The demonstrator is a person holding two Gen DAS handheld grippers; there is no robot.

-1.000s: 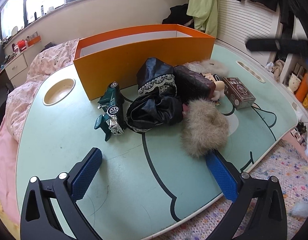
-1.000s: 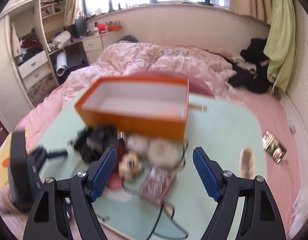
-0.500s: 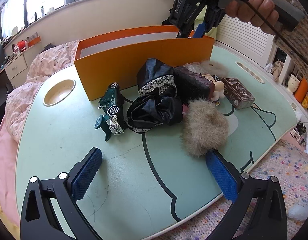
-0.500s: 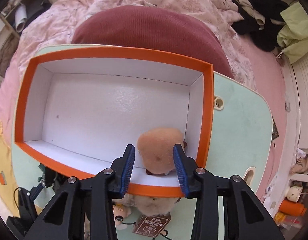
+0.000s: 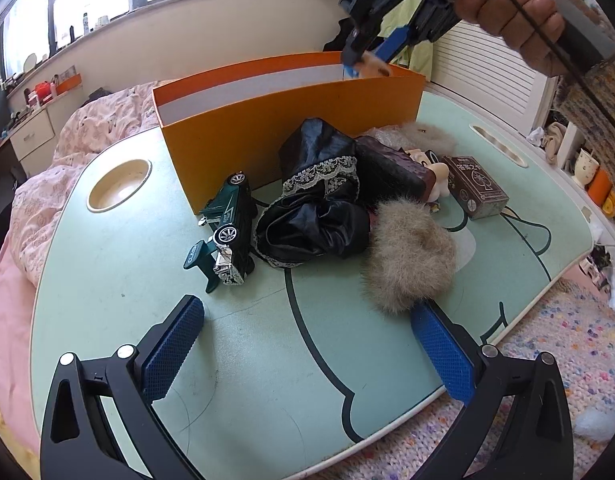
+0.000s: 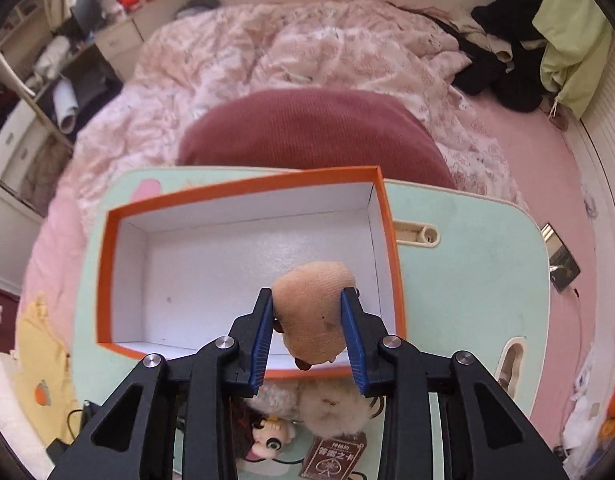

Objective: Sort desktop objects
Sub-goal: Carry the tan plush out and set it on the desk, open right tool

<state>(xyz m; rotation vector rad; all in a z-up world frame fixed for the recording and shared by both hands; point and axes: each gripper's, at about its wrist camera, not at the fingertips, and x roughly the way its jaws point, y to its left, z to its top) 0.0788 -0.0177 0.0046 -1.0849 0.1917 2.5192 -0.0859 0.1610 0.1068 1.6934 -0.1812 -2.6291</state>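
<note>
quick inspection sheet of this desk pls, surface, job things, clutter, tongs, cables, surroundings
surface: mint lap table with a cartoon outline, standing on a bed.
job's things: orange box, inside empty; tan soft toy held above its right end.
clutter: green toy car, black lace cloth, fur pom, card box, doll, all outside the box.
tongs: right tongs shut on the soft toy; left tongs open, holding nothing, low over the table.
cables: thin black cord along the right tool.
surroundings: pink quilt, maroon cushion, window, drawers.
</note>
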